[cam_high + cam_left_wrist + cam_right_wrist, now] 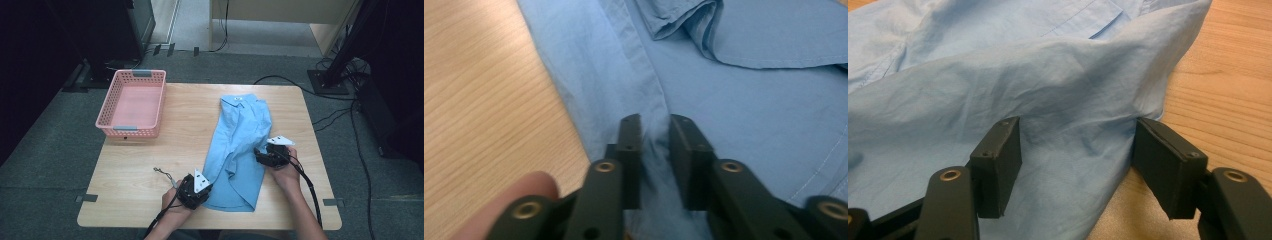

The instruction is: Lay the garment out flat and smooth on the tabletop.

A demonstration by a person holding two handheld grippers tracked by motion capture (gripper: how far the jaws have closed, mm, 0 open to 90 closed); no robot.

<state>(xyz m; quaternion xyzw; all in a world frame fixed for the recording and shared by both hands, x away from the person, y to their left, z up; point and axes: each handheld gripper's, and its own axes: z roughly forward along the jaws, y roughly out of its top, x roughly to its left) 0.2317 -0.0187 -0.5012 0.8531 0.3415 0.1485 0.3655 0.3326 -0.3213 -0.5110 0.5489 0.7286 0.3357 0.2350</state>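
A light blue shirt (240, 135) lies lengthwise on the wooden table (185, 130), collar at the far end, its sides folded in. My left gripper (211, 187) is at the shirt's near left edge. In the left gripper view its jaws (655, 125) stand nearly together, pinching a ridge of the blue cloth (749, 110) beside the button placket. My right gripper (258, 152) is at the shirt's right edge, midway along. In the right gripper view it (1078, 135) is open wide, and a raised fold of the shirt (1048, 75) sits between its jaws.
A pink plastic basket (106, 105) stands at the table's far left corner. A small metal wire piece (163, 173) lies on the wood near my left hand. Bare tabletop lies left of the shirt. Cables run over the floor at the right.
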